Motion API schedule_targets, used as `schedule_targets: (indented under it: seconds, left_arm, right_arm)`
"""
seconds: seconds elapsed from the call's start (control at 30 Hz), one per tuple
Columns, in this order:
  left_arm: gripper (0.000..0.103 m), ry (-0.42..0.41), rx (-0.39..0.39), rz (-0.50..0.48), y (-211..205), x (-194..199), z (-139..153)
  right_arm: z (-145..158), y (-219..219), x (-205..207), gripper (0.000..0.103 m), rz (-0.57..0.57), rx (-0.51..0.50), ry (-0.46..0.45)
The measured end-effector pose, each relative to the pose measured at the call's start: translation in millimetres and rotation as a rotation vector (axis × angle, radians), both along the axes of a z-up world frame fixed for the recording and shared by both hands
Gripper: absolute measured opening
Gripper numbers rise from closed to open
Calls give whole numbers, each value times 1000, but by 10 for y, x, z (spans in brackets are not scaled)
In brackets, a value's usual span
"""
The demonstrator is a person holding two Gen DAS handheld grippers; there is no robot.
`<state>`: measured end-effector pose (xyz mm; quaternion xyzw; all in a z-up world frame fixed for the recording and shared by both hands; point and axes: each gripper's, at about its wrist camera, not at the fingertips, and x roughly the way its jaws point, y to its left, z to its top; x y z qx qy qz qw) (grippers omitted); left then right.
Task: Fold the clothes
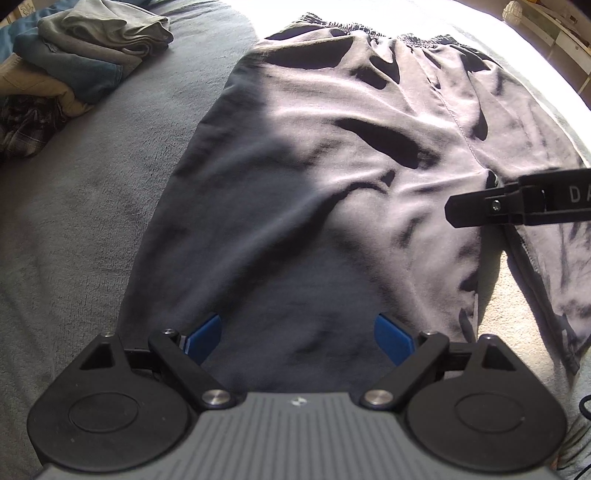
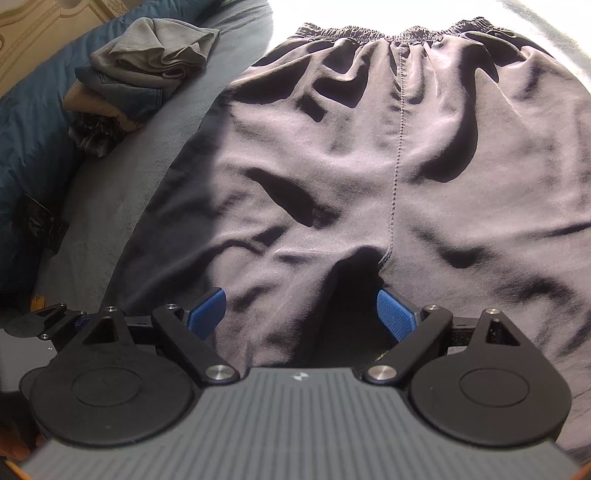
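Grey crumpled fabric shorts [image 2: 369, 166] lie flat on the grey fleece bedcover [image 1: 74, 221], waistband far, hems near, long axis running away from both released, empty grippers: left gripper [image 1: 299, 338] over left leg, right gripper [image 2: 301, 314] over crotch

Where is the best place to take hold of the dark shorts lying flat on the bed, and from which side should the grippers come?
Probably the two leg hems at the near end of the shorts, from above. They lie spread flat, waistband far away, and both open grippers, left gripper and right gripper, already point down over the legs. Pinching the hems lets the legs fold up toward the waistband.
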<state>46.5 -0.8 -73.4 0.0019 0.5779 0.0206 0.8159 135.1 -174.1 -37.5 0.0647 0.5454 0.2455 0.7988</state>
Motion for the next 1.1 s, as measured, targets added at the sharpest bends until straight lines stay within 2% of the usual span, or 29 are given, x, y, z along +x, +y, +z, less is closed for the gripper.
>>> schedule_targets:
  seconds: [0.73,1.1]
  left_arm:
    - [91,17,30,5,32,6,-48]
    - [92,72,22,5,41,6,-168]
  right_arm:
    - [-7,40,-8,89,8,-8,-3]
    - [-6,28,-14,89,6,-8,-9]
